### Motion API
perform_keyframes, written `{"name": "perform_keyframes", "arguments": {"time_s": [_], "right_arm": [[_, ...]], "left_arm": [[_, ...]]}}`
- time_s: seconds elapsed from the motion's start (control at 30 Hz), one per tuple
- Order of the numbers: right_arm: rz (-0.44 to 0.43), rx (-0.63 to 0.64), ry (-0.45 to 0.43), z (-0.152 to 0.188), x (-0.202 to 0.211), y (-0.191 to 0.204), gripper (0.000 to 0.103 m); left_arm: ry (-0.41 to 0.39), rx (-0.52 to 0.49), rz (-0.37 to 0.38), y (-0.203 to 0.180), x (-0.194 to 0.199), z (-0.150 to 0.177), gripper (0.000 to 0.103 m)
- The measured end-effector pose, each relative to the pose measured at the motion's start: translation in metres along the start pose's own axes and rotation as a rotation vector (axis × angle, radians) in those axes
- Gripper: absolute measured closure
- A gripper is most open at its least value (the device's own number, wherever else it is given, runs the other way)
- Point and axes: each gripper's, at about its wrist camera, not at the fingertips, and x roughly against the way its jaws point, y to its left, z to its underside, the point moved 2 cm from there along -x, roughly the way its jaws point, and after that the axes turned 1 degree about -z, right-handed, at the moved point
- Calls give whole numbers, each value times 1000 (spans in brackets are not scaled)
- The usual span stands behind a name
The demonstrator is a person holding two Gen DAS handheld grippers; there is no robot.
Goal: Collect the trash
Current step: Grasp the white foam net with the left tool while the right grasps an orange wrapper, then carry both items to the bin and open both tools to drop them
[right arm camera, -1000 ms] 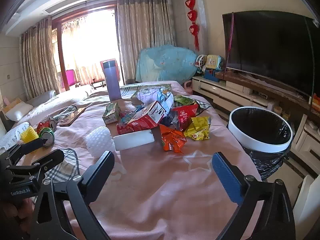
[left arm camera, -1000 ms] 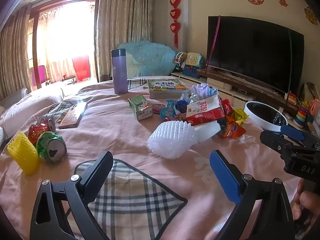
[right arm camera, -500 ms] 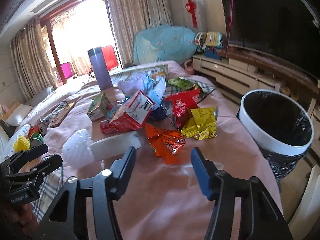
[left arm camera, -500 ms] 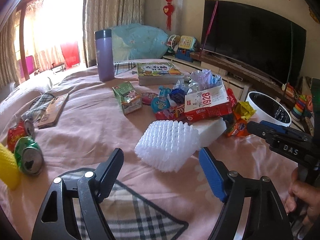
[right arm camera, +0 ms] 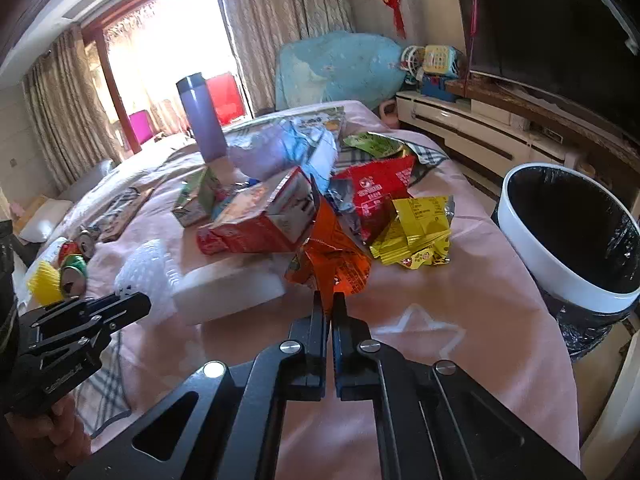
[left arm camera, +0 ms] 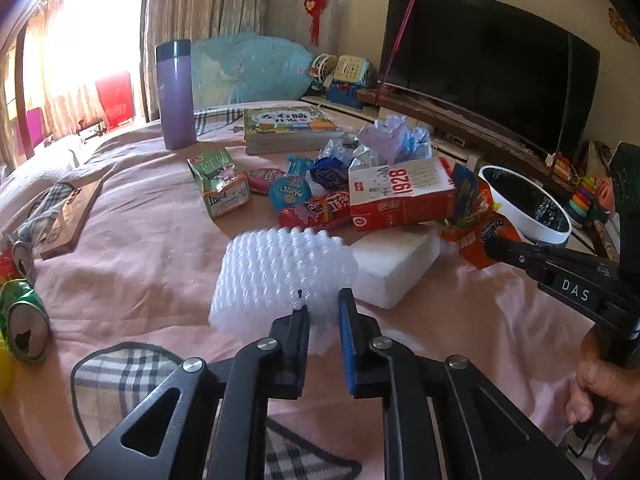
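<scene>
My left gripper pinched on the white foam net beside the foam block, my right gripper clamped on the orange wrapper, right of that block, bin further right

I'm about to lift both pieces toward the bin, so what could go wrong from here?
The left gripper pinches only the edge of the white foam net; it could tear or slip out. The right gripper holds just a corner of the orange wrapper, which might slide free before the bin.
</scene>
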Motion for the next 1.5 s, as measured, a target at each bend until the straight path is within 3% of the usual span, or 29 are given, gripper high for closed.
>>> {"name": "perform_keyframes", "arguments": {"time_s": [0.3,0.57,1.0,1.5], "right_arm": [[-14,-4,-47,5,34,0,102],[-3,-59,-86,9,63,-22,102],[87,-170,-127,1,96,-103,102],[141,-245,-104,-30,87,-188,102]], "left_arm": [[-74,-39,71,-25,39,-1,90],[-67,-100,171,-59,38,-6,90],[-41,-206,288,-117,-28,-55,91],[-18,-261,366,-174,-116,-121,90]]}}
